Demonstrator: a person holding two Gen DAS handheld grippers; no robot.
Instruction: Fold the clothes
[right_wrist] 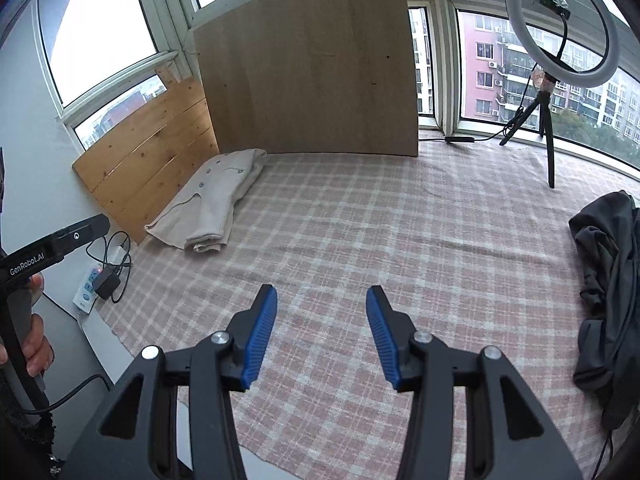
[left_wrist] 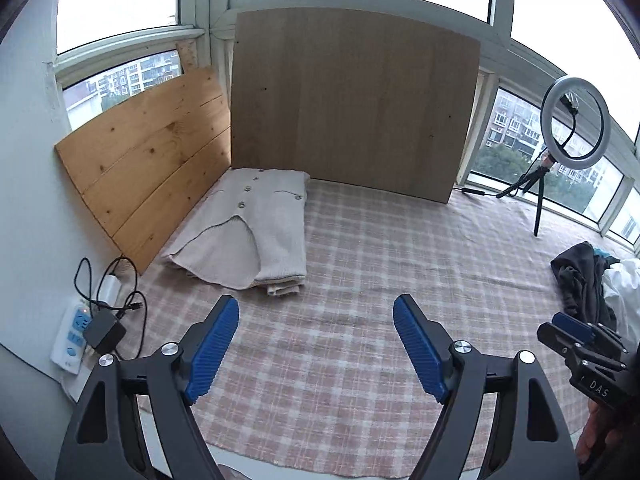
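Left gripper (left_wrist: pixel 316 316): black frame, blue ribbed pads (left_wrist: pixel 214 354), jaws spread wide, nothing between them. Right gripper (right_wrist: pixel 322 306): same make, jaws parted more narrowly, likewise empty; seen edge-on at the right margin of the left view, where its opening cannot be read. Both hang over a blanket (left_wrist: pixel 380 280), woven, pink-and-cream plaid, lying flat, its near edge frayed over a pale floor. Cardigan (left_wrist: pixel 248 224): cream knit, buttoned, folded into a rough rectangle, lying on the blanket's far left corner, well apart from both grippers, its lower layers poking out unevenly at the near end. Behind it, a pine board (left_wrist: pixel 144 160), three knotty planks, leaning tilted against the wall; beside that a larger panel (left_wrist: pixel 352 104), smooth grey-brown veneer, standing upright before the windows. Pile of clothes (right_wrist: pixel 608 300): dark grey, crumpled, on the blanket's right side, cut off by the frame edge; white and teal fabric behind it shows only in the left view, too little to identify. Ring light (right_wrist: pixel 560 24): round, white, on a black tripod, far right, cable trailing along the sill. Power strip (left_wrist: pixel 74 334): white, on the floor at left, with a black adapter and looped cords. Hand (right_wrist: pixel 34 344): at the left margin of the right view, gripping the left gripper's handle, partly cropped.
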